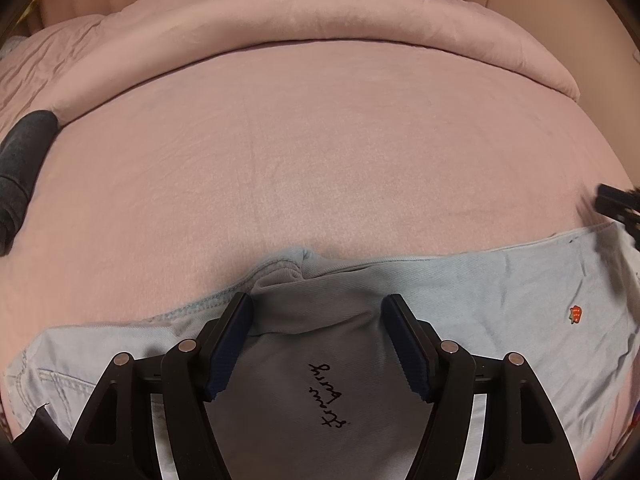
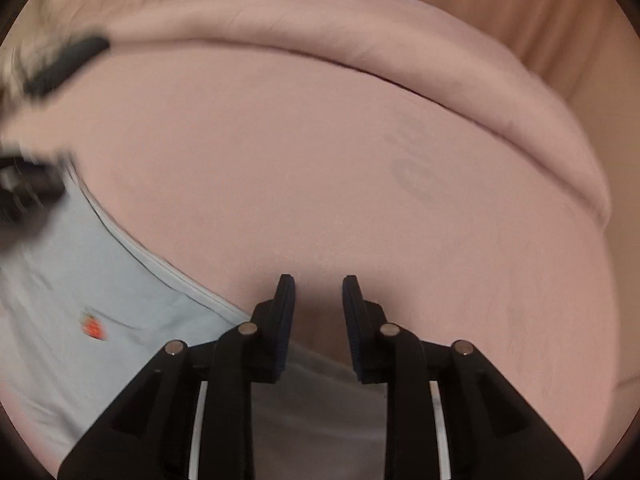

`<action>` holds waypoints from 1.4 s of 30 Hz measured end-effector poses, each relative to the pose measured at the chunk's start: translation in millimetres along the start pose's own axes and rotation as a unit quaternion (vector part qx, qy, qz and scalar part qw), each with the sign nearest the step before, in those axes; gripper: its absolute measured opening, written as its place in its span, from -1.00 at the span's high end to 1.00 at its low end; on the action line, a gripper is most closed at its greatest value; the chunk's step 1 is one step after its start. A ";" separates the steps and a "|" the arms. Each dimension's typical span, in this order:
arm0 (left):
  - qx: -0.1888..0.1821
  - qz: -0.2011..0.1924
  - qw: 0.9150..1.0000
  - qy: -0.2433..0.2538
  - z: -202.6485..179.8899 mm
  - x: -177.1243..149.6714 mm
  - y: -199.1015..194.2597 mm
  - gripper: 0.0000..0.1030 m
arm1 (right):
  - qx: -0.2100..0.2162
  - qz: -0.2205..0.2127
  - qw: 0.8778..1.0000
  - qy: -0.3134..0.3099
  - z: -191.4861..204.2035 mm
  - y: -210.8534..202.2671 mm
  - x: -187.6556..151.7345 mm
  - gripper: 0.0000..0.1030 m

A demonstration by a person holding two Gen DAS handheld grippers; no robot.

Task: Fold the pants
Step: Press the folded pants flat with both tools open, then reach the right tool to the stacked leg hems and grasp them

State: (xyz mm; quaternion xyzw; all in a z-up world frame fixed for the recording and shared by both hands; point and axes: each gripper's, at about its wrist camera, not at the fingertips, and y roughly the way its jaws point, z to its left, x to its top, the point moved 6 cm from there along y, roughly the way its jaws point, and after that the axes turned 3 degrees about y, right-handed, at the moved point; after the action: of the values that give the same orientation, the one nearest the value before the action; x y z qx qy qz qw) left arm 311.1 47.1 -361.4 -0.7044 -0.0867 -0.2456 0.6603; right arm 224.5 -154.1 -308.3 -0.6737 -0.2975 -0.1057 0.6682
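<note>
Nearest in the left wrist view, the left gripper (image 1: 316, 304) hovers over the pants (image 1: 480, 292) with its two fingers spread wide apart and nothing between them. Under it lies pale blue cloth with a line of black handwritten-style lettering (image 1: 326, 394), and just beyond the fingertips the fabric bunches into a small raised hump at a stitched seam.

In the right wrist view, the right gripper (image 2: 319, 280) has its fingers apart by a narrower gap, also holding nothing. It sits over the far edge of the pants (image 2: 132, 304), with bare pink sheet ahead of it.

The pants lie spread flat across the near part of a bed, running from side to side beneath both grippers. They are light blue, denim-like, with a small red strawberry patch (image 1: 575, 314) and pocket stitching towards the left.

They look soft and light, likely to sag and wrinkle if lifted from one point only. A sensible hold would be the thicker hemmed edges or the seam, one gripper at each end.

Farther off stretches the pink sheet (image 1: 304, 152), then a rolled pink duvet (image 1: 320, 16). A dark rolled cloth (image 1: 24, 160) lies at the far left.
</note>
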 end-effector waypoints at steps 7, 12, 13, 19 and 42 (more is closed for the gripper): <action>-0.018 -0.057 0.998 0.014 -33.1 -10.9 -60.0 -0.36 | 0.089 -0.036 0.994 0.056 23.2 -43.9 -16.4 0.49; -0.116 -0.031 0.990 0.066 -116.0 -22.4 -53.3 -0.36 | 0.176 0.003 0.984 0.034 90.4 -7.9 -42.5 0.59; -0.109 -0.019 0.991 0.072 -128.9 -23.7 -39.5 -0.36 | 0.169 0.008 0.985 0.029 94.9 3.6 -40.0 0.59; -0.053 -0.023 0.995 0.082 -140.8 -22.1 -8.4 -0.45 | 0.135 0.006 0.979 0.152 17.9 31.8 -39.2 1.00; -0.059 0.012 0.992 0.110 -193.4 -55.9 -44.9 -0.51 | -0.042 -0.089 0.932 0.350 -124.8 -74.8 -178.9 0.28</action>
State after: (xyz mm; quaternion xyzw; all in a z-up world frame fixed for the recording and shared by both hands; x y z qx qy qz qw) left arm 198.0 -124.6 -345.8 -0.7119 0.0091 -0.3183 0.6259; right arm 72.6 -326.0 -331.7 -0.5926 -0.0988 -0.4057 0.6888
